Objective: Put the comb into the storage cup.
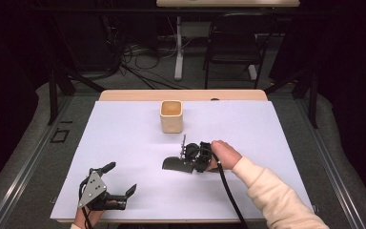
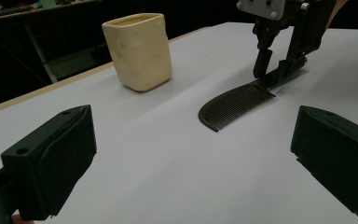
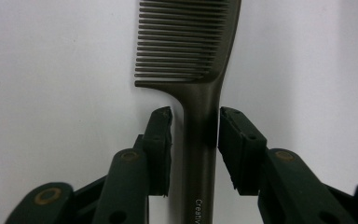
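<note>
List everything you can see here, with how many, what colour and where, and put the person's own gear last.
comb: one, dark grey, flat on the sheet at mid-table, handle between the right fingers.
cup: one, cream, upright, beyond the comb.
sheet: one, white, covering the tabletop.
table: one, light wood, edge showing at the far side.
chair: one, black, behind the table.
right gripper: black, fingers on either side of the comb's handle, small gaps showing.
left gripper: black, open, near left.

"Creativ", cut off at the frame's edge, on the comb's handle.
</note>
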Action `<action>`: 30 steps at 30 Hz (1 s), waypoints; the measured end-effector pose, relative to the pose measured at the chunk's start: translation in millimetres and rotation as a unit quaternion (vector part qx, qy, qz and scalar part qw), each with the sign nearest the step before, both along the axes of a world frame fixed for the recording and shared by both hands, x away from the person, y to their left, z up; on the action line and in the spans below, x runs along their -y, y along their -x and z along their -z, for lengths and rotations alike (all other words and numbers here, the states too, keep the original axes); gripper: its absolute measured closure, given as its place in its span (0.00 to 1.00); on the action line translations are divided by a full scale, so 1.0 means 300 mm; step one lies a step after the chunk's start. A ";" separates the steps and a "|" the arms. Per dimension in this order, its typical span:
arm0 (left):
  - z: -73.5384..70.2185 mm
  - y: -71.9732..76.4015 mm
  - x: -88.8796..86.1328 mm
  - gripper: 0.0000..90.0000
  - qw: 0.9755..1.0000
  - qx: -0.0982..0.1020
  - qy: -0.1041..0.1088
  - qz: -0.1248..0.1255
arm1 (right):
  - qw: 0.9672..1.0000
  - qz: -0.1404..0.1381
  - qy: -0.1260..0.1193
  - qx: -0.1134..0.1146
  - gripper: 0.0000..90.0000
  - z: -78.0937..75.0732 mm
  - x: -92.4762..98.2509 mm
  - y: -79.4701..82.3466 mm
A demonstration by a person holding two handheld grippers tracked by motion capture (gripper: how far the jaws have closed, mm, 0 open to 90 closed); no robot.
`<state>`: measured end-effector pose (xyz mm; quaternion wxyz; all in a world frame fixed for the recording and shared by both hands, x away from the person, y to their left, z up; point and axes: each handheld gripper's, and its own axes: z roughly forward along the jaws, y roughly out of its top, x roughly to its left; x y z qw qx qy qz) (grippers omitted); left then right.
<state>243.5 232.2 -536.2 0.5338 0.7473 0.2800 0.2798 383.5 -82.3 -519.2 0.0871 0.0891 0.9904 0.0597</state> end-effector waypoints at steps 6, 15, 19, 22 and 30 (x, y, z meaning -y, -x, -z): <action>0.001 -0.002 0.000 0.00 1.000 -0.001 0.001 0.001 | 1.000 0.001 0.013 -0.005 0.73 0.007 -0.006 -0.007; -0.001 0.000 0.000 0.00 1.000 0.003 0.001 0.001 | 1.000 0.009 0.025 -0.006 0.76 0.024 -0.017 -0.017; 0.000 -0.003 0.002 0.00 1.000 0.001 0.001 0.001 | 1.000 0.011 0.027 -0.009 0.78 0.028 -0.020 -0.021; 0.000 -0.002 0.002 0.00 1.000 0.001 0.001 0.001 | 0.999 0.017 0.026 -0.009 0.78 0.028 -0.021 -0.021; -0.001 -0.002 0.002 0.00 1.000 0.001 0.002 0.000 | 1.000 0.019 0.023 -0.010 0.80 0.027 -0.018 -0.022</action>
